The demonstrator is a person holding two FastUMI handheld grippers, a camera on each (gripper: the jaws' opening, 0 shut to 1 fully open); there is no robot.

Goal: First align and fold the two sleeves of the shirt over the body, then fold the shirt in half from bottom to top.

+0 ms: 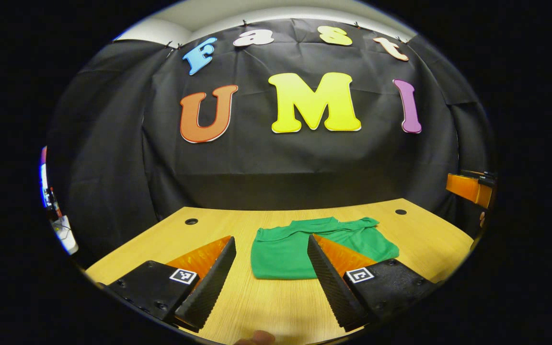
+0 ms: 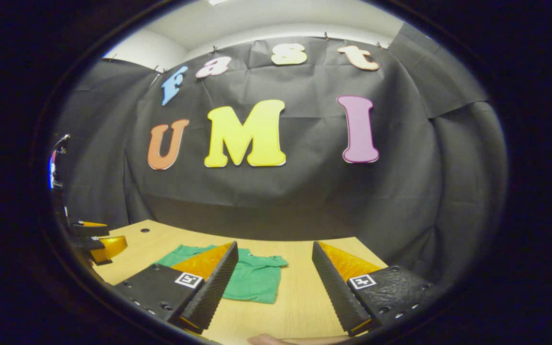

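My left gripper [image 1: 271,273] hangs above the table [image 1: 276,306], fingers spread wide and holding nothing. Between them, toward twelve o'clock, lies the shirt [image 1: 285,254], a compact green block with its collar toward the far wall. No sleeve sticks out, so I judge both sleeves lie folded over the body and the bottom-to-top fold is finished or nearly so. My right gripper [image 2: 274,282] is likewise spread and empty, held off to the side; in its view the shirt [image 2: 257,282] sits at about eleven o'clock. Both grippers are held clear, presumably so nothing drags the cloth. Table holes [image 1: 191,221] lie beyond the shirt.
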